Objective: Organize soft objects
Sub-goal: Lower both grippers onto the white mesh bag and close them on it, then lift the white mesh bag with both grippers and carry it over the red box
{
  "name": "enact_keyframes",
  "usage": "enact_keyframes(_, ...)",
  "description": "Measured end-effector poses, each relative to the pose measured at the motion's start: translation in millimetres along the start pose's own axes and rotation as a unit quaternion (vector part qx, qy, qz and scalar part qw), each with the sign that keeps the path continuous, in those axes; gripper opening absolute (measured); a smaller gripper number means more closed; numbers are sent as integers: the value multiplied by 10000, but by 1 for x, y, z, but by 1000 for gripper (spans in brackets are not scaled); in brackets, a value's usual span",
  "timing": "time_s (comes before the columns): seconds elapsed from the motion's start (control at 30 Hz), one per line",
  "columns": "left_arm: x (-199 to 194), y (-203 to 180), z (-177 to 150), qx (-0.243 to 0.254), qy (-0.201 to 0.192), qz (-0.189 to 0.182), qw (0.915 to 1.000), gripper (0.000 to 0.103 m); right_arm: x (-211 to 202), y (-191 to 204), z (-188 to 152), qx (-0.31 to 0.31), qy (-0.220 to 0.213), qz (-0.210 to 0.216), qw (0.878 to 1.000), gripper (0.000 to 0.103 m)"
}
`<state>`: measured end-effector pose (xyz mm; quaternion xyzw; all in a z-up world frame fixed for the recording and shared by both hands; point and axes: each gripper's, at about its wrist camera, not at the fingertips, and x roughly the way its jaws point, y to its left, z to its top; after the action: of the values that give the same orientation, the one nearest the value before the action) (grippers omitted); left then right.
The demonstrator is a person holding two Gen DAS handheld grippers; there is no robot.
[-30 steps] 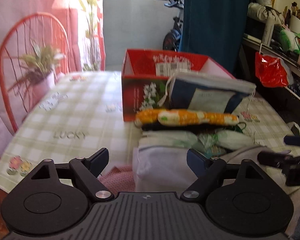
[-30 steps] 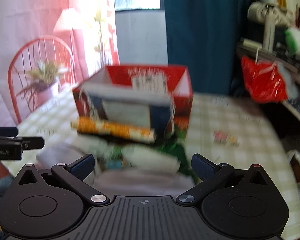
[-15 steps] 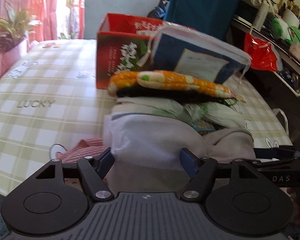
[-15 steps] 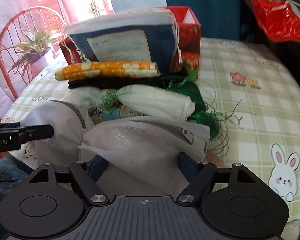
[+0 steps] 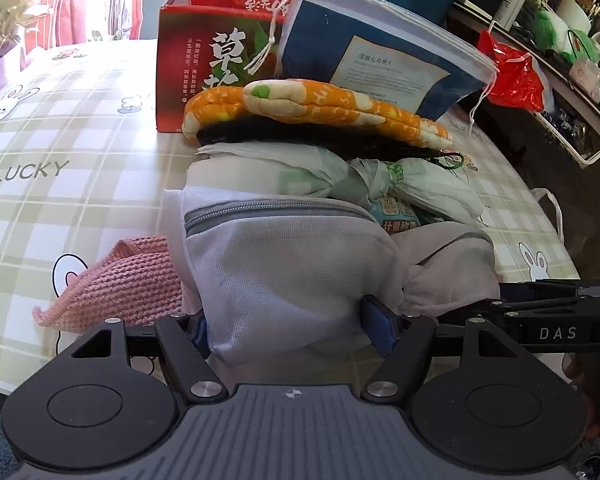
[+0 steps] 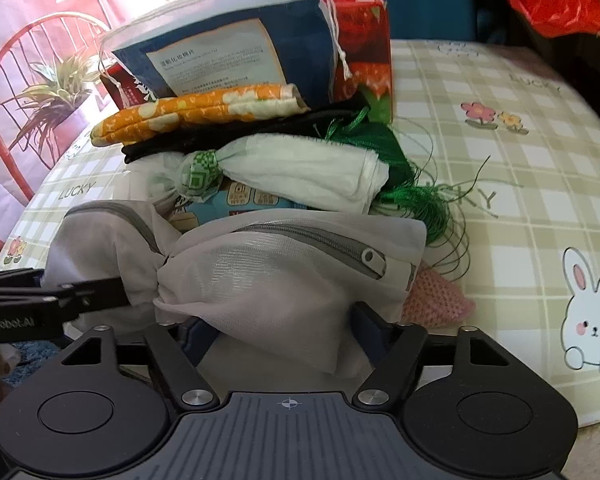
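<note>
A white mesh zip bag point(image 5: 284, 256) point(image 6: 280, 280) lies at the front of a pile of soft things on the checked table point(image 5: 60, 140). My left gripper point(image 5: 288, 320) is shut on the bag's left end, the fabric bulging between its pads. My right gripper point(image 6: 282, 326) has its jaws closing on the other end, pads pressing into the bunched mesh. Each gripper shows in the other's view, the right gripper point(image 5: 540, 320) and the left gripper point(image 6: 60, 300). Behind are a white tied bag point(image 5: 300, 168), a black cloth point(image 5: 300, 136) and an orange floral cloth point(image 5: 320, 108).
A pink knitted cloth point(image 5: 128, 284) point(image 6: 436, 300) pokes out under the mesh bag. A blue drawstring bag point(image 5: 380, 56) leans on a red box point(image 5: 204, 40). Green tassel threads point(image 6: 404, 184) trail right. A potted plant point(image 6: 52, 92) and a red plastic bag point(image 5: 512, 76) flank the table.
Both grippers have come down and forward onto the mesh bag. Their jaws, wide apart and empty before, now squeeze the bag's two ends.
</note>
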<state>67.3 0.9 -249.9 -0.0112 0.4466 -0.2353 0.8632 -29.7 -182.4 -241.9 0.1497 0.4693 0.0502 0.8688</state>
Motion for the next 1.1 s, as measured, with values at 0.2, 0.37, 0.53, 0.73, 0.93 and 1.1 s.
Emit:
enact_keyframes(0.2, 1, -3, -1, 74, 0, -102, 9999, 54, 2, 2, -1, -65, -13, 125, 9999, 51)
enact_keyframes(0.37, -4, -11, -1, 326, -123, -111, 9993, 30, -4, 10, -1, -294, -113, 195, 9993, 34)
enact_keyframes(0.53, -14, -12, -2, 288, -305, -134, 9990, 20, -17, 17, 2, -516, -306, 281, 9978, 20)
enact_keyframes(0.73, -34, -17, 1, 361, -586, -59, 9976, 18, -40, 27, 9, -791, -681, 361, 9939, 18)
enact_keyframes(0.93, -65, -25, 12, 638, -997, -79, 9929, 18, -66, 33, 20, -914, -1115, 403, 9887, 18)
enact_keyframes(1.1, -99, -31, 32, 719, -1500, -107, 9860, 18, -95, 38, 39, -1012, -1554, 511, 9813, 18)
